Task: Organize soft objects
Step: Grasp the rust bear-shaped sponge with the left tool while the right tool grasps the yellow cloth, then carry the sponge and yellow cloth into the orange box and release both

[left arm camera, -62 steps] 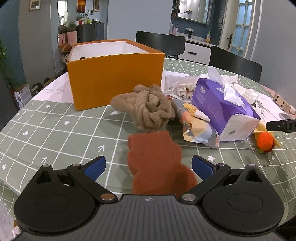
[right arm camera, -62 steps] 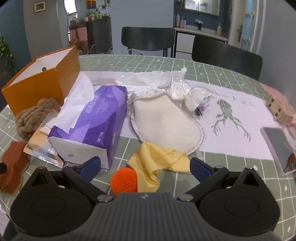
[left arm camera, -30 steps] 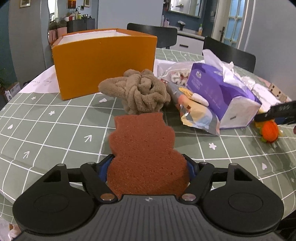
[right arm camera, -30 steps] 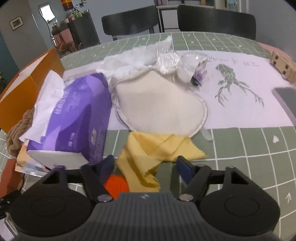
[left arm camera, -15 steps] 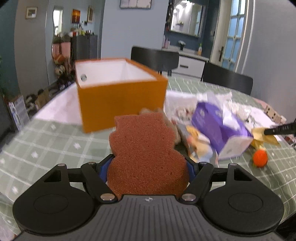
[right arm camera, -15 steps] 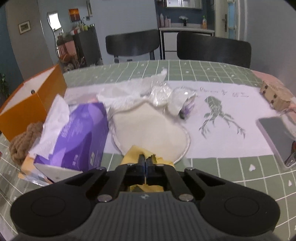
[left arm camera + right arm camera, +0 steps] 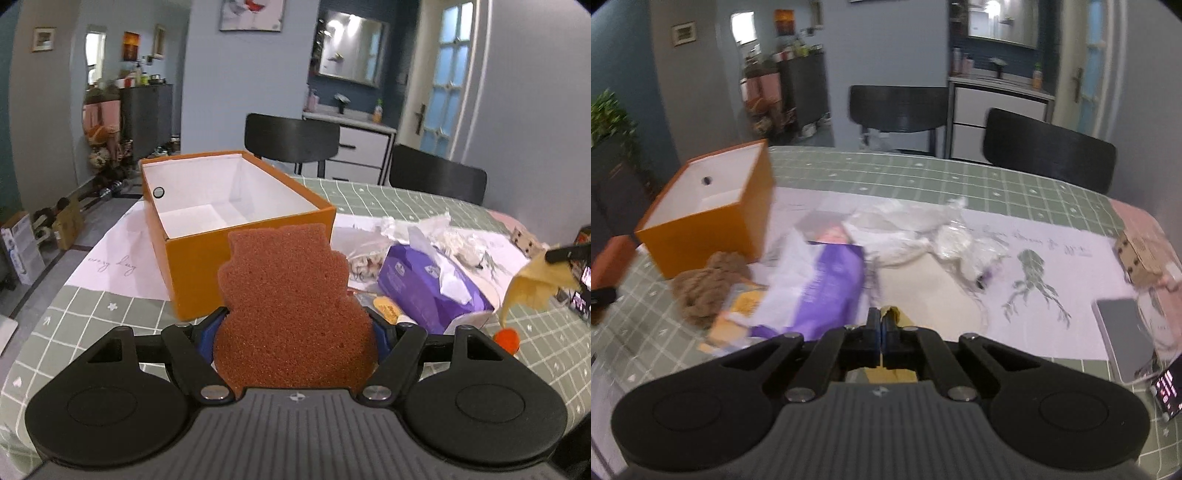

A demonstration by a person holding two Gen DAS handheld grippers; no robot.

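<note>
One rust-brown sponge (image 7: 291, 306), bear-shaped and porous, sat clamped in the left gripper (image 7: 293, 332) above the worktop (image 7: 92, 317), in front of one open orange box (image 7: 207, 266); paper beside it read "every day". Right wrist view: right gripper (image 7: 882, 332) pinched shut on one yellow cloth (image 7: 892, 373), beside one purple tissue pack (image 7: 831, 291).

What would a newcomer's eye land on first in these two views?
The bear-shaped brown sponge, clamped in the left gripper, fills the foreground. Behind it on the green checked table stands the open orange box. At right, a yellow cloth dangles from the shut right gripper.
</note>
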